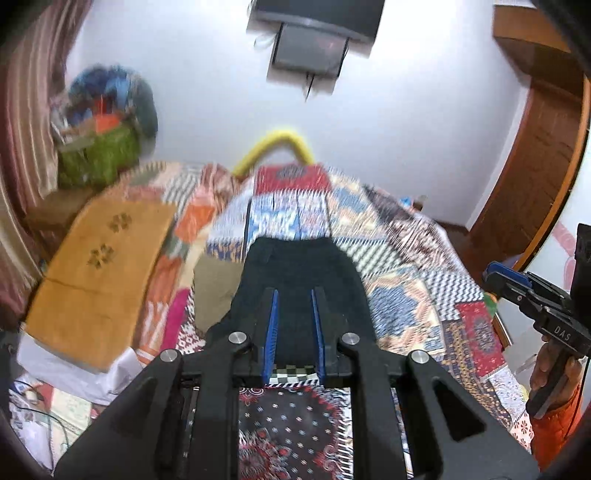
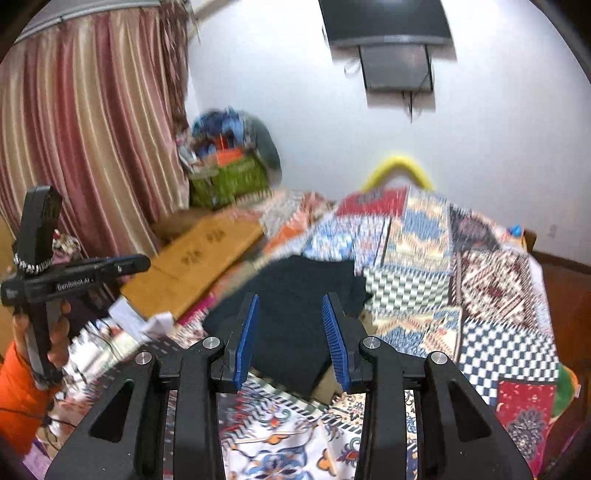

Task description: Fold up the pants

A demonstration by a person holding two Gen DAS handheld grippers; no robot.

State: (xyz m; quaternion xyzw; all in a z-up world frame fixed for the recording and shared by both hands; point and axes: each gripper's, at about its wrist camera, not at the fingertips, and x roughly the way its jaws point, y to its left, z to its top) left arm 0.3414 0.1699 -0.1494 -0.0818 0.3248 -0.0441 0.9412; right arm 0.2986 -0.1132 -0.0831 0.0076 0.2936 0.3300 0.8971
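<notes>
On the bed, a patchwork quilt (image 1: 413, 251) of many patterned squares is spread, and the dark pants (image 1: 295, 273) are laid on it, already folded into a compact rectangle. The pants are seen in the left wrist view straight beyond the fingertips, and in the right wrist view (image 2: 295, 295) slightly left of centre. No cloth is held by either tool.

The left gripper (image 1: 294, 295) is raised above the quilt, clear of the pants, and its blue pads (image 1: 272, 332) are drawn as close together as they get, with nothing between them. The right gripper (image 2: 290, 301) is likewise held in the air above the bed; its blue pads (image 2: 246, 343) are kept apart, with a clear gap and nothing clamped.

Each tool is also caught by the other's camera: the right gripper at the right edge of the left view, gripped by a hand (image 1: 550, 365) with an orange sleeve, and the left gripper at the left edge of the right view, gripped by the other hand (image 2: 55, 343).

Beside the pants, toward the curtain (image 2: 85, 140), a flat brown cardboard box (image 1: 96, 280) is laid. A green basket (image 2: 229, 181) heaped with clothes is set in the corner. A dark screen (image 2: 388, 22) is mounted on the white wall, and a yellow curved bar (image 1: 275, 146) is visible behind the far end of the bed. Both views are blurred.
</notes>
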